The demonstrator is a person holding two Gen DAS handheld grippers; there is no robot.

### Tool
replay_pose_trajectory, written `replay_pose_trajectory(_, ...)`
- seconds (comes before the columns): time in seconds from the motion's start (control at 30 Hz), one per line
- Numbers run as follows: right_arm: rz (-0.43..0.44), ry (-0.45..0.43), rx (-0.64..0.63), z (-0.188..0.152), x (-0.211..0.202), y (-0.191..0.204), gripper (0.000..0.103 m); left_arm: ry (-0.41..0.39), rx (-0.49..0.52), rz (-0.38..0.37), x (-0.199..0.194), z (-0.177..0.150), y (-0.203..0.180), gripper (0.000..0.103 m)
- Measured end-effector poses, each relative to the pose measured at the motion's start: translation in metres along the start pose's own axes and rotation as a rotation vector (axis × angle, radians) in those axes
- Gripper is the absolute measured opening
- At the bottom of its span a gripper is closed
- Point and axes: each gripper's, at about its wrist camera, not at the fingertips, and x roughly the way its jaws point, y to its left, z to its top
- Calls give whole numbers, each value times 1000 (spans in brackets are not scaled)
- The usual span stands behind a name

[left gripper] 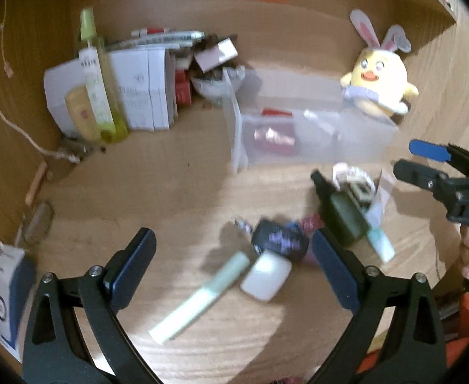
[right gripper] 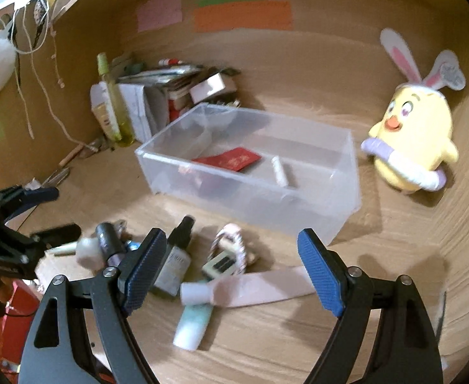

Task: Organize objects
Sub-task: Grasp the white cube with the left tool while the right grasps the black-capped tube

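I have both grippers over the wooden desk (right gripper: 394,256), tilted down at a scatter of small things. My left gripper (left gripper: 234,256) stands wide open with nothing between its pads; under it lie a pale green tube (left gripper: 199,297), a small white case (left gripper: 266,275) and a dark round pouch (left gripper: 280,240), all lying close together, blurred. Just right of them a dark green bottle (left gripper: 343,214) lies on its side beside a small watch (left gripper: 356,182).

My right gripper (right gripper: 231,272) is also wide apart and grips nothing. Between and below its fingers I see a mint tube with a white cap (right gripper: 192,316), a long pale pink strip (right gripper: 266,284) and the watch (right gripper: 231,256); the bottle (right gripper: 176,256) lies against the left finger's edge.

Beyond the clutter sits the clear plastic box (right gripper: 330,214), open at the top. Inside it lie a red packet (right gripper: 231,160) and a small white tube (right gripper: 280,171). To its right a yellow chick toy (right gripper: 413,140) with rabbit ears stands near the box but apart from it. In the far left corner, white cartons (left gripper: 138,92) and a tall green spray bottle (left gripper: 98,80) stand against the wall.
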Motion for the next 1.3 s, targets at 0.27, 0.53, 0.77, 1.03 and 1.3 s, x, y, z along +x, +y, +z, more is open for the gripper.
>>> replay_pose_trajectory(0.27, 94, 42, -51, 0, 13, 33, 81, 4, 14, -27, 5, -24, -8, 93)
replay_pose_trajectory(0.53, 154, 78, -149, 0, 24, 67, 67, 12, 37, -43, 12, -28, -9, 54)
replay_pose_trajectory(0.77, 203, 122, -174, -6, 36, 81, 52, 24, 5, -95, 11, -30, -2, 34)
replay_pose_trajectory(1.03, 228, 167, -255, -11, 51, 104, 44, -4, -21, -74, 3, -32, 8, 26)
replay_pose_trajectory(1.3, 241, 234, -302, -20, 77, 124, 31, -14, -74, -76, 0, -31, 24, 26)
